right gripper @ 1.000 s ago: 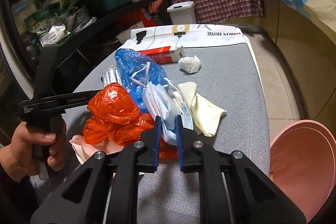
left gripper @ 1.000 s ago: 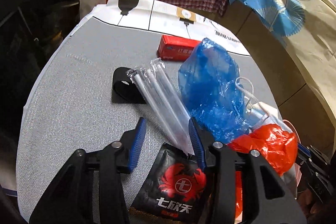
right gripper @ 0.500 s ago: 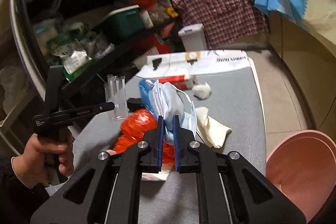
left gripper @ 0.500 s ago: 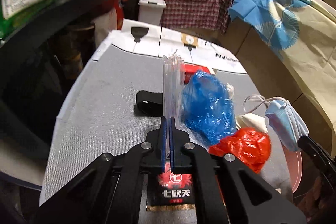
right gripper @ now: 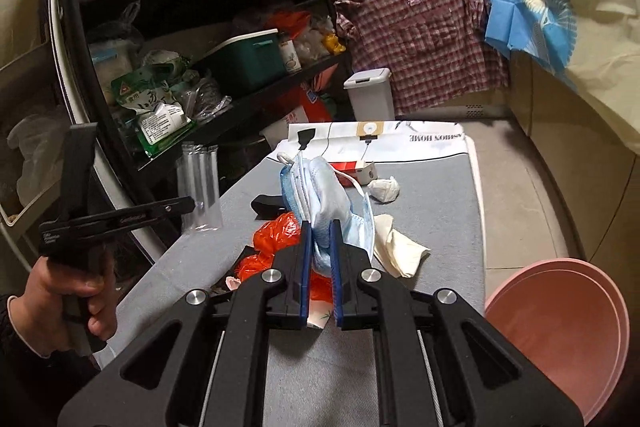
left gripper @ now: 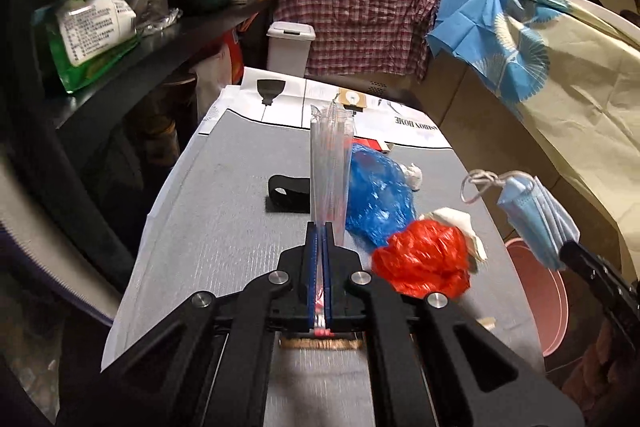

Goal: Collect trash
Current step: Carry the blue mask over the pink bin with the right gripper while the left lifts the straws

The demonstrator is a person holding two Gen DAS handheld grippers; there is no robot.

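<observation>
your left gripper (left gripper: 319,227) is clamped on the clear plastic sleeve (left gripper: 330,163), your right gripper (right gripper: 321,227) on the blue face masks (right gripper: 320,187), both lifted above the table (left gripper: 224,211). next, i'd say, carry them to the pink bin (right gripper: 560,339) at near right and let go

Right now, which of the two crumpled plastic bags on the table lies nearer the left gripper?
The red-orange plastic bag, just right of the left gripper. The blue plastic bag lies farther up the table, behind the clear wrapper the gripper holds.
</observation>
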